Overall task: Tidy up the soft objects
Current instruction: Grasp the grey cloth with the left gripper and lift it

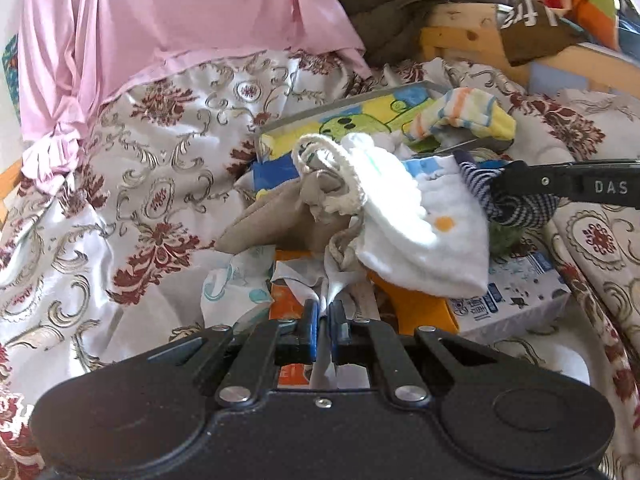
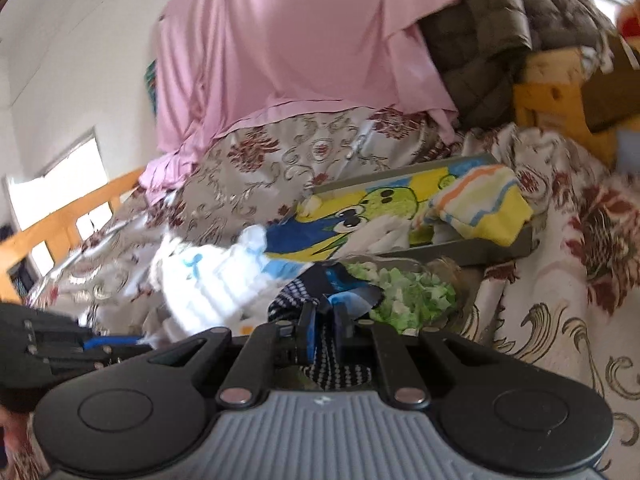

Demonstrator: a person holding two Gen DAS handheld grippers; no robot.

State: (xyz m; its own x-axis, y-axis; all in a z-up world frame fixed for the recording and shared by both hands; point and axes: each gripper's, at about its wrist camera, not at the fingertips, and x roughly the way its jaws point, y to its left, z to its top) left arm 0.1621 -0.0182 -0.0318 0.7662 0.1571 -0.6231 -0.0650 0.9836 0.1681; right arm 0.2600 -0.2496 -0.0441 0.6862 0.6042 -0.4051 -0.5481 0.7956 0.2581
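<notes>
Left gripper: we are clenching it on a thin fold of white printed cloth at the near edge of the pile; the blue pads are pressing the fabric between them.
Right gripper: we are pinching a dark blue-and-white checked cloth, which is bunching between the pads and trailing back toward the camera. In the left wrist view this gripper is reaching in from the right, its tip buried in the same checked cloth.
Pile of soft things: we are looking at a white baby garment with an orange dot lying in the middle, a beige cloth just left of it, and a cream knitted cord looping over both.
Tray: it is sitting beyond the pile, holding a yellow-and-blue cartoon cloth; a striped yellow towel is draping over its right end.
Green-and-white fluffy item: it is lying just right of the checked cloth, near the tray.
Tissue pack: it is resting under the white garment's right edge.
Surface: everything is lying on a floral bedspread; a pink sheet is hanging at the far side.
</notes>
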